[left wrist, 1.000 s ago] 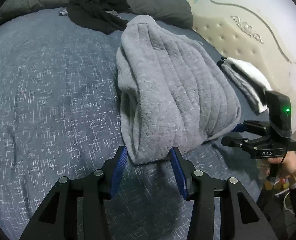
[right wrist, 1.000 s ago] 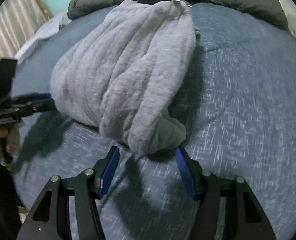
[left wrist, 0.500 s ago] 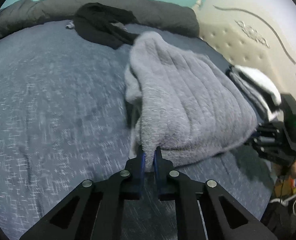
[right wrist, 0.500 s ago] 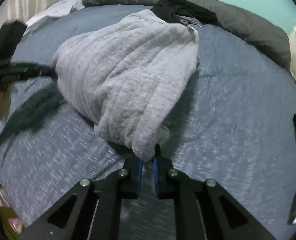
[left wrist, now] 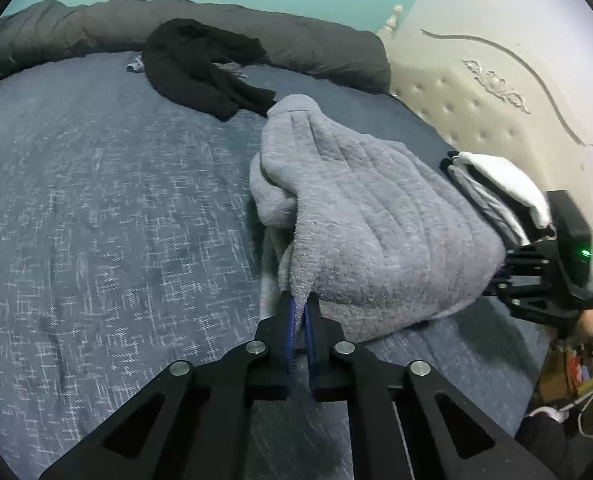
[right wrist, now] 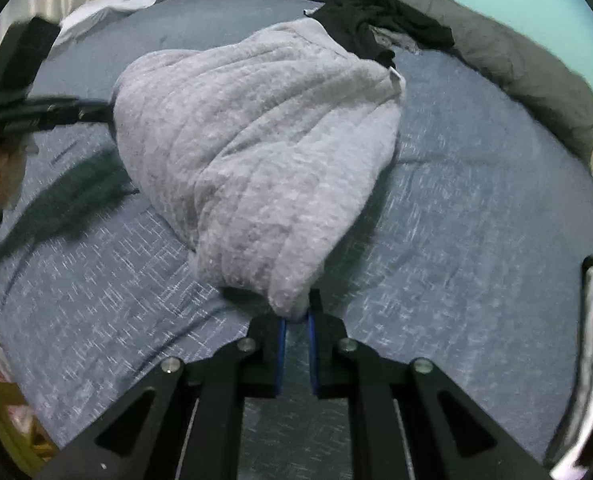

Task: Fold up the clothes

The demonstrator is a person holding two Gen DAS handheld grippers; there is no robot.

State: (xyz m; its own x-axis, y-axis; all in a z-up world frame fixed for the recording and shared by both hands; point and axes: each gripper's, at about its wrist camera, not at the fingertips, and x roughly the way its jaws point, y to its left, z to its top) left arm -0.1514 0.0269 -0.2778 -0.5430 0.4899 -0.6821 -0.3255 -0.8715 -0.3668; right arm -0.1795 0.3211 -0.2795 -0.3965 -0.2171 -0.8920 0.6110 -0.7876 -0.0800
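With both grippers clamped on fleece corners, we're mid-fold; next needs an even carry-over.

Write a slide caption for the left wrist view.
Left gripper pinches a grey fleece garment on the bed.

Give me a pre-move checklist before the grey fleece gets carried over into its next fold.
1. Left gripper clamped on a near corner of the grey fleece garment: ok.
2. Right gripper clamped on the other near corner: ok.
3. Near edge raised off the bed: ok.
4. Far end clear of the black garment: not ok, they look to be touching.
5. Folded stack out of the path: cannot tell.
6. Layers underneath lying flat: cannot tell, hidden.
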